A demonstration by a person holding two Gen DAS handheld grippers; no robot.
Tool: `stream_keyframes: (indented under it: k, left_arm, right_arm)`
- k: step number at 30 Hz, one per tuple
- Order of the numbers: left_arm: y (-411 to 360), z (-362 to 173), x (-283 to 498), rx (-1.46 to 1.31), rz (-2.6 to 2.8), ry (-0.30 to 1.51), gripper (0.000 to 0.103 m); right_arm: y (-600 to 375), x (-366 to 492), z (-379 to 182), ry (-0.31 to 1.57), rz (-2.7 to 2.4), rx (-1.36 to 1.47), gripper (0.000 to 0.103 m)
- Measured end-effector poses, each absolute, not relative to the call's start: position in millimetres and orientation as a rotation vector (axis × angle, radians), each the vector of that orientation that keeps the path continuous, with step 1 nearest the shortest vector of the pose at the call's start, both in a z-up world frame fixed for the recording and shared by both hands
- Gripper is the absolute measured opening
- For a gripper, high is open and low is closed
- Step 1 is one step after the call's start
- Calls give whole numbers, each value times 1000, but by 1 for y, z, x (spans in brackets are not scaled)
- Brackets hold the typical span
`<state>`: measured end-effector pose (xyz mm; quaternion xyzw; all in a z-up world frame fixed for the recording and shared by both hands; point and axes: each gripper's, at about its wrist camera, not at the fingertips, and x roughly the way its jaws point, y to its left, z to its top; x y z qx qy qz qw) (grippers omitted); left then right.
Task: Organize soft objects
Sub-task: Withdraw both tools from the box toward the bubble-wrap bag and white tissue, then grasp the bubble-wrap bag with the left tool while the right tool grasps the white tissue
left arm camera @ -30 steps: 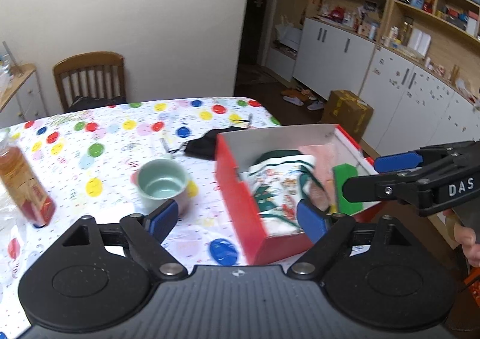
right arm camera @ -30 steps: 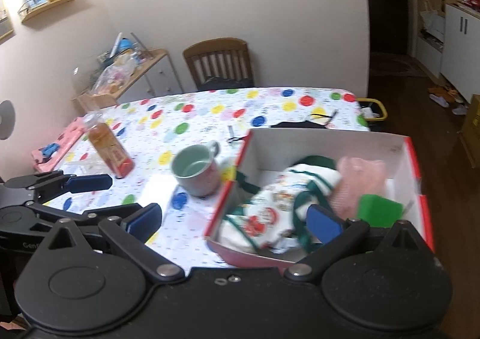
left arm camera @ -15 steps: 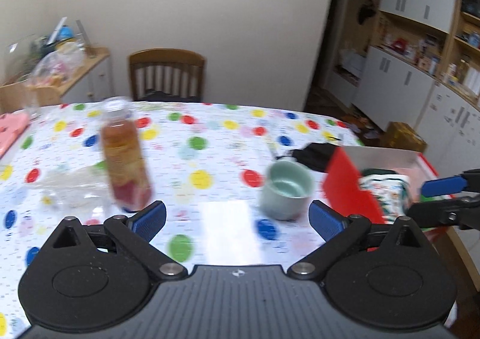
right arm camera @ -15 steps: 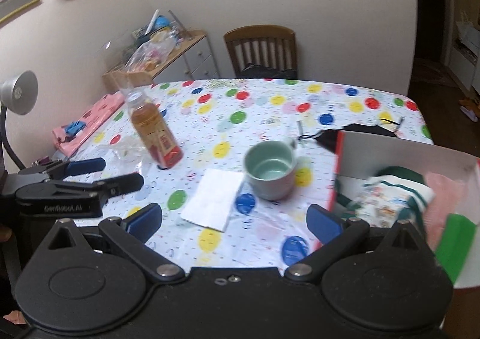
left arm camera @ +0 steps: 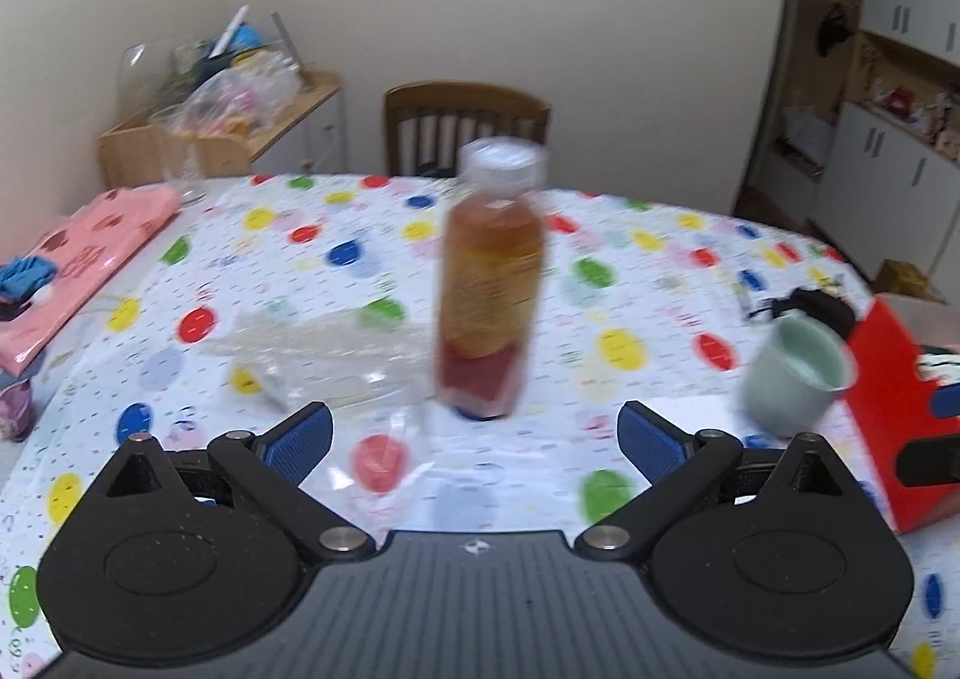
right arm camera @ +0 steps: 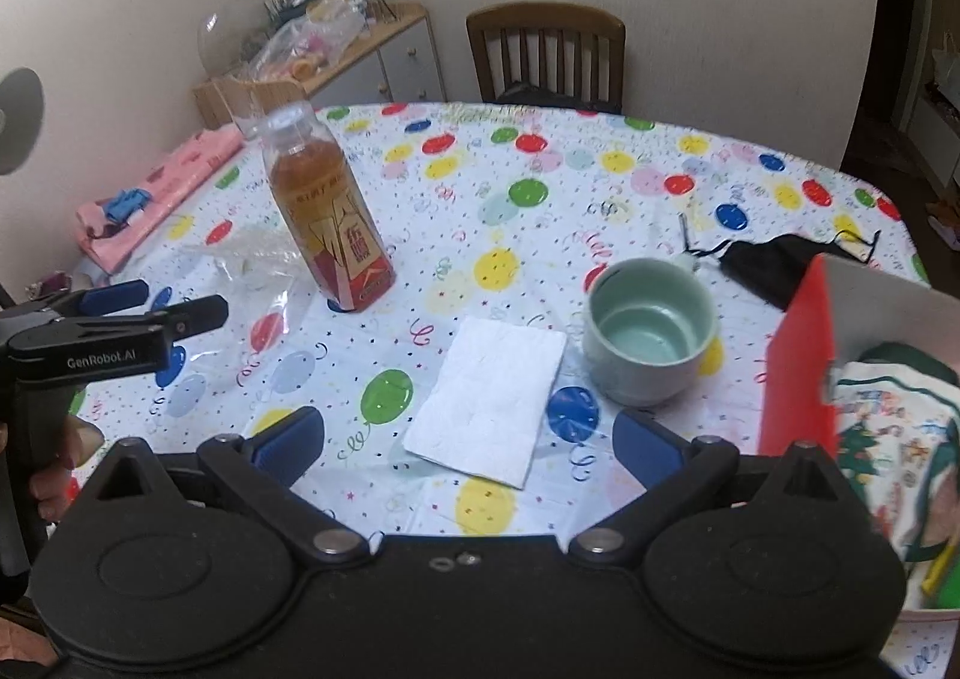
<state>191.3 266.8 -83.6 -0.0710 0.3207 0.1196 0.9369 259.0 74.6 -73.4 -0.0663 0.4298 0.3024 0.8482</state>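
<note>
Both grippers are wide open with nothing in them. The right gripper (right arm camera: 468, 442) hangs just over the white napkin (right arm camera: 489, 400), which lies flat on the balloon tablecloth (right arm camera: 540, 199) between the tea bottle (right arm camera: 327, 217) and green mug (right arm camera: 651, 340). The left gripper (left arm camera: 474, 439) faces the bottle, a clear plastic bag (left arm camera: 312, 361) just left of it. The black face mask (right arm camera: 774, 265) sits behind the red box (right arm camera: 798, 355).

bottle (right arm camera: 327, 223) – 1 | mug (right arm camera: 651, 340) – 1 | napkin (right arm camera: 489, 397) – 1 | red box (right arm camera: 801, 355) – 1 | black mask (right arm camera: 774, 265) – 1
</note>
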Motion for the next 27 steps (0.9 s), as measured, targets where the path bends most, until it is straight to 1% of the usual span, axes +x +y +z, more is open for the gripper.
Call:
stream_keyframes:
  k: [12, 22, 27]
  left_arm:
    - [336, -139, 224, -172, 354, 746, 102]
    - [364, -172, 258, -190, 369, 806, 102]
    - [369, -182, 266, -201, 348, 825, 101]
  right_arm:
    - [128, 289, -122, 965, 577, -178, 102]
    - [153, 317, -160, 1028, 516, -178, 99]
    - [157, 326, -176, 1062, 475, -188, 96]
